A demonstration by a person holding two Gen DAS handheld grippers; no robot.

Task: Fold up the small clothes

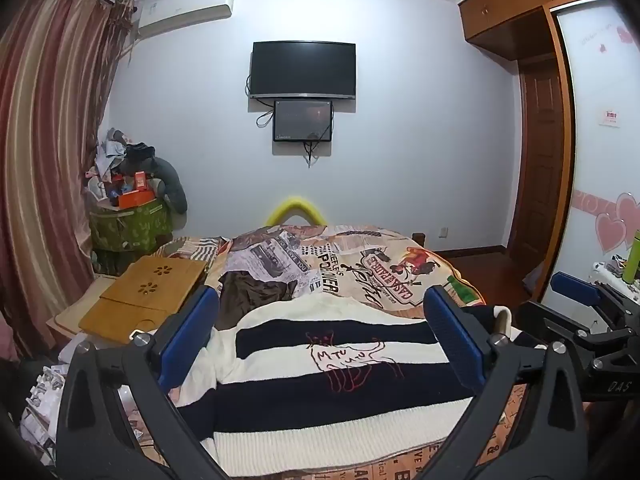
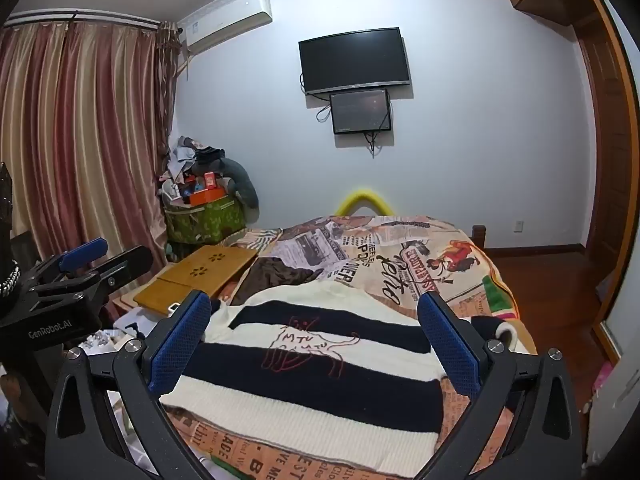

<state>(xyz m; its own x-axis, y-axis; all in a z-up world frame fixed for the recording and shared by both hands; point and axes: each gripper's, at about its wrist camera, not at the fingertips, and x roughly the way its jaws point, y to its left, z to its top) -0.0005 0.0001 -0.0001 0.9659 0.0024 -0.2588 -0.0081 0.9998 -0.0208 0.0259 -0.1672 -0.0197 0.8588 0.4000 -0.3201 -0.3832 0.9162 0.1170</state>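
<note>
A small knit sweater with navy and cream stripes and a red cat outline lies flat on the bed; it also shows in the right wrist view. My left gripper is open and empty, held above the sweater's near end. My right gripper is open and empty, also above the sweater. The right gripper shows at the right edge of the left wrist view; the left gripper shows at the left edge of the right wrist view. A dark cuff with a cream edge sticks out at the sweater's right side.
The bed has a printed quilt with a brown garment lying on it. A wooden lap desk sits at the bed's left. A cluttered green box stands by the curtain. A wardrobe and door are at the right.
</note>
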